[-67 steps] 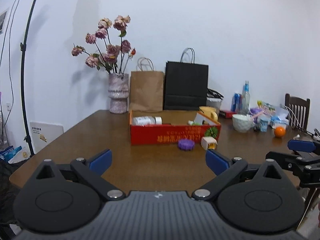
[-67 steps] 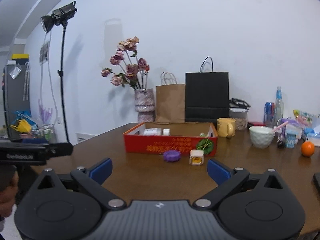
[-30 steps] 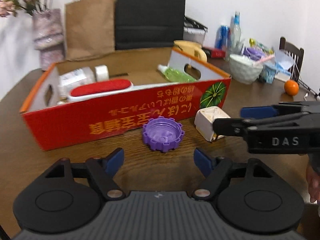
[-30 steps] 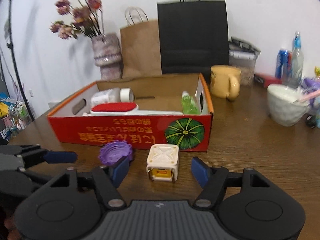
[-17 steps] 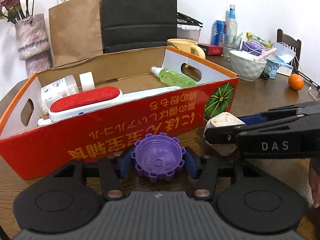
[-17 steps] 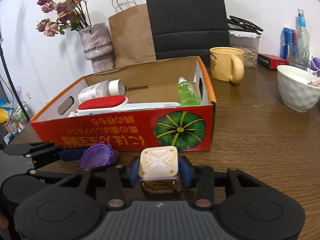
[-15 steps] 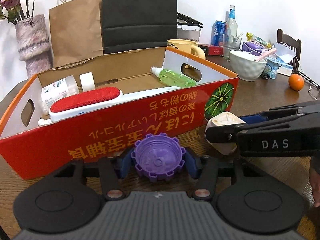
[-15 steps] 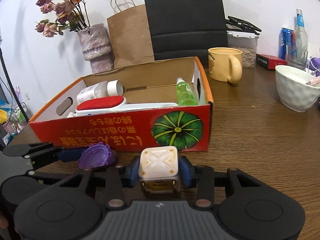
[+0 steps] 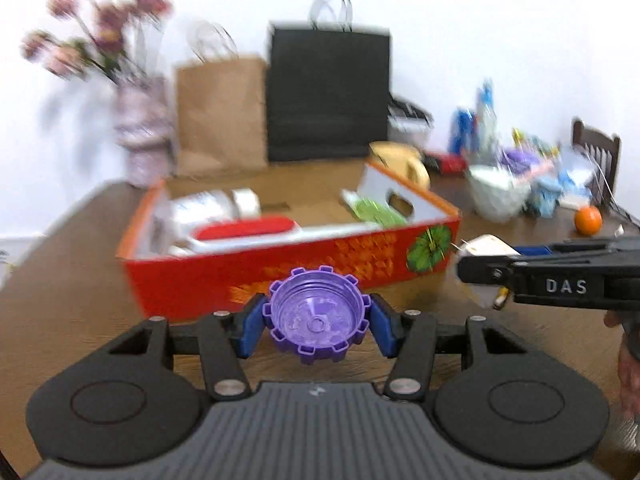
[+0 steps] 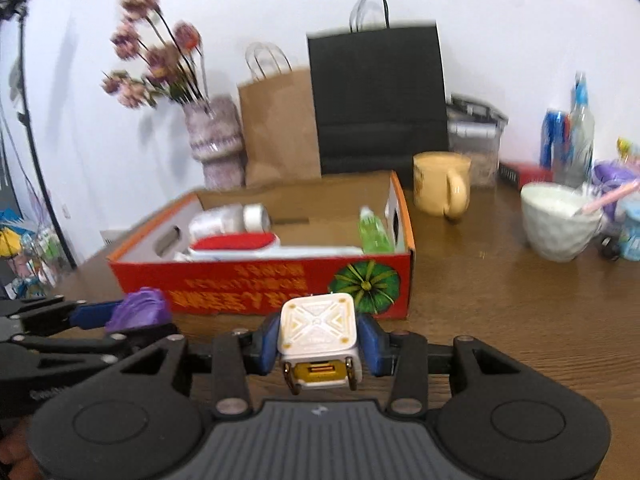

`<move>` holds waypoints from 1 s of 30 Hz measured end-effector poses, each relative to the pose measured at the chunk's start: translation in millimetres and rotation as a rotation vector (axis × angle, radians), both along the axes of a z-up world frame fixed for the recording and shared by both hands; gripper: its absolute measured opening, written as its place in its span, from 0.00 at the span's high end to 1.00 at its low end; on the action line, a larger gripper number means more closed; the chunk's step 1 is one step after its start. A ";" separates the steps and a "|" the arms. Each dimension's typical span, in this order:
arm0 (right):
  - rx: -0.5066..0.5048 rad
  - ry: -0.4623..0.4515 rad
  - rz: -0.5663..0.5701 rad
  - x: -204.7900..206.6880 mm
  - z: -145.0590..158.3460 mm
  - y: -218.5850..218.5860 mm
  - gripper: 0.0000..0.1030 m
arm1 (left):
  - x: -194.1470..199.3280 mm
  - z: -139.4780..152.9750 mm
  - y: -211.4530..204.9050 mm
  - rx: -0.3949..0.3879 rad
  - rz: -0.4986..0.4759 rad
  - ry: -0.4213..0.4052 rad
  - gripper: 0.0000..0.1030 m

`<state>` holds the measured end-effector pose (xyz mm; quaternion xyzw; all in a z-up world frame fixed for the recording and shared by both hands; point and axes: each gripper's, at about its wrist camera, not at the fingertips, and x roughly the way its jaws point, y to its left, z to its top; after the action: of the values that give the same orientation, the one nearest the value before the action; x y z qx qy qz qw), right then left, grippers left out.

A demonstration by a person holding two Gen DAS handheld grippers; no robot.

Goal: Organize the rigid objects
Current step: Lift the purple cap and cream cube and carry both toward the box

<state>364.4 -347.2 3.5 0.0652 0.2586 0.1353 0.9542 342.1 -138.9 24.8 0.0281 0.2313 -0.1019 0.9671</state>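
We take the red cardboard box (image 9: 280,264) as our landmark: a shallow printed carton with orange top edges, cut-out handles and a green pumpkin picture on its front corner. In front of that printed wall, our left gripper (image 9: 316,322) is clamped on the purple cap (image 9: 316,316), a round translucent plastic lid with square notches round its rim; the blue pads press on either side, its hollow face turned toward the camera. Beside it, also before the box front, our right gripper (image 10: 318,344) grasps the white cube (image 10: 318,330), a smooth rounded block with an embossed cross pattern on top and a gold face below. Both pieces appear lifted clear of the wood-grain table (image 10: 500,320). Inside the box lie a red-topped brush (image 10: 236,242), a white bottle (image 10: 228,218) on its side and a green bottle (image 10: 374,232). Behind the box stand a brown paper bag (image 10: 280,128) and a matte black bag (image 10: 378,96); to its right sits a yellow mug (image 10: 440,188).
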 end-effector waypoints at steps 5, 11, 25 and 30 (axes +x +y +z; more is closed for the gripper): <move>0.033 -0.153 0.016 -60.2 21.9 11.4 0.60 | -65.3 27.7 16.2 0.000 0.113 -0.148 0.47; 0.048 -0.315 -0.006 -129.2 36.4 22.4 0.60 | -130.4 45.9 29.8 -0.033 0.196 -0.259 0.47; 0.088 -0.428 -0.029 -216.3 53.6 14.6 0.60 | -204.4 63.9 31.1 -0.077 0.155 -0.329 0.47; 0.095 -0.411 -0.035 -211.6 48.9 13.4 0.60 | -199.0 62.6 27.6 -0.077 0.139 -0.319 0.47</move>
<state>152.8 -333.9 52.4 0.0856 0.0504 0.1412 0.9850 143.2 -111.3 87.4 -0.0091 0.0720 -0.0377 0.9966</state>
